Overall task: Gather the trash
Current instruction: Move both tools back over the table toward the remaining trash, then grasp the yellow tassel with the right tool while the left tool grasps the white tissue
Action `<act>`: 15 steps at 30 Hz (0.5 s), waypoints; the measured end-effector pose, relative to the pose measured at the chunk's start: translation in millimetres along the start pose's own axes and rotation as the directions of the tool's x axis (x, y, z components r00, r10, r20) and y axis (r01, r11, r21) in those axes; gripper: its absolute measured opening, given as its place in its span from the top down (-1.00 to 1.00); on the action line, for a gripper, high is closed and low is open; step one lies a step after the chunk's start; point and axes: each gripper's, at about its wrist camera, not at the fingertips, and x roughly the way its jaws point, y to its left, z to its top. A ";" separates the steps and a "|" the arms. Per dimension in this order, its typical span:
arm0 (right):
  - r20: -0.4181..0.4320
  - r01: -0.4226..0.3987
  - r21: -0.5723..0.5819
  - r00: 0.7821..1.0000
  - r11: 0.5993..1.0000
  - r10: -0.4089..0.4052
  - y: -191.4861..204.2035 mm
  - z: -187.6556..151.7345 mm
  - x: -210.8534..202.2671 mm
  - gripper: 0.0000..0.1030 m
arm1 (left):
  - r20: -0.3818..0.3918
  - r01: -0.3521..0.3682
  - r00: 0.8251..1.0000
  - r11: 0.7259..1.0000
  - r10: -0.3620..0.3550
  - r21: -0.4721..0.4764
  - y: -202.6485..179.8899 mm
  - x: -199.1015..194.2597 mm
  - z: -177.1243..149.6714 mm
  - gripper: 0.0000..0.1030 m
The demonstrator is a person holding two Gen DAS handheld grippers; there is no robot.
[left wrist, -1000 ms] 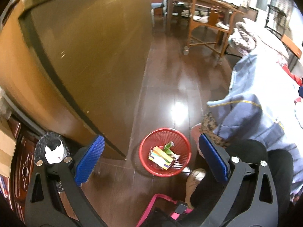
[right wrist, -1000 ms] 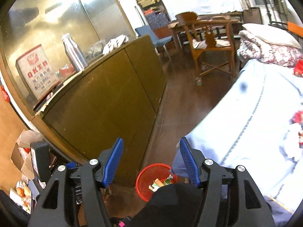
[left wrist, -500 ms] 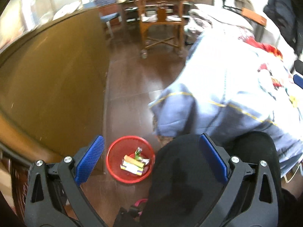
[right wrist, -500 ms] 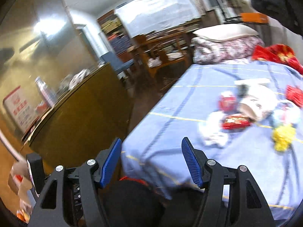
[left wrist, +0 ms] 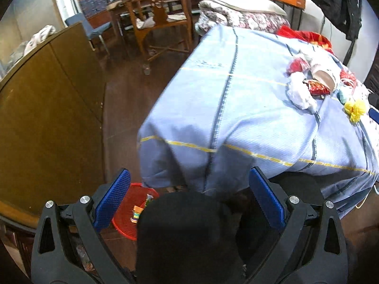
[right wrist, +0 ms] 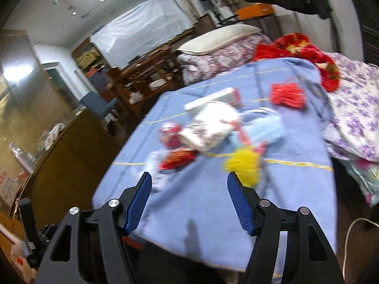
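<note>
The left tongs [left wrist: 189,201] are standing wide with nothing between their blue pads, pointing down over the person's dark-clothed knee [left wrist: 187,232]. Just beyond the left pad, the red basket [left wrist: 123,224] is sitting on the dark wooden floor [left wrist: 128,108], beside the brown cabinet [left wrist: 47,118] and partly tucked under the hanging edge of the blue blanket [left wrist: 225,108]; a few coloured scraps are lying in it.

The right tongs [right wrist: 188,200] are also gaping wide and gripping nothing, hovering above the near edge of the blanket-covered bed [right wrist: 208,213]. The trash is lying in a loose cluster in the middle of the blanket, well ahead of the pads: a yellow crumpled piece [right wrist: 242,163] nearest, a red wrapper [right wrist: 177,159] to its left, a white paper cup [right wrist: 209,126] on its side behind them, a light blue mask [right wrist: 267,129] and a red bundle [right wrist: 287,95] farther back. The right wrist view is blurred, so finer detail cannot be told.
</note>
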 end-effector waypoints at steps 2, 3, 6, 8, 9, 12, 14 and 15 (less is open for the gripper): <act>-0.004 0.020 0.025 1.000 0.999 -0.020 -13.8 0.1 4.6 -0.27 | -0.014 0.013 1.000 1.000 -0.013 0.008 -5.4 5.6 3.2 -0.86; -0.008 0.027 0.043 1.000 0.999 -0.027 -21.9 -0.2 7.3 -0.27 | -0.020 0.017 1.000 1.000 -0.017 0.013 -9.2 8.6 5.2 -0.86; -0.018 0.036 0.070 0.999 0.997 -0.035 -36.8 -0.9 14.5 -0.27 | -0.029 0.018 0.999 0.999 -0.017 0.029 -19.7 13.9 9.6 -0.86; -0.022 0.045 0.067 0.999 0.997 -0.044 -39.9 -0.5 19.8 -0.27 | -0.038 0.019 0.999 0.999 -0.017 0.040 -27.9 18.2 13.4 -0.86; -0.022 0.049 0.065 0.999 0.997 -0.047 -41.1 -0.1 22.6 -0.27 | -0.042 0.021 0.999 0.999 -0.019 0.045 -31.2 20.4 15.3 -0.86; -0.018 0.051 0.070 0.999 0.996 -0.050 -45.4 1.7 30.1 -0.27 | -0.051 0.041 0.998 0.998 -0.038 0.050 -40.3 26.2 23.0 -0.86; -0.014 0.060 0.059 0.998 0.996 -0.060 -44.0 3.0 33.7 0.06 | -0.048 0.063 0.997 0.997 -0.060 0.050 -44.8 28.5 29.7 -0.86; -0.014 0.065 0.041 0.998 0.997 -0.064 -42.1 3.3 36.4 0.33 | -0.044 0.075 0.996 0.996 -0.073 0.051 -47.4 29.4 33.8 -0.86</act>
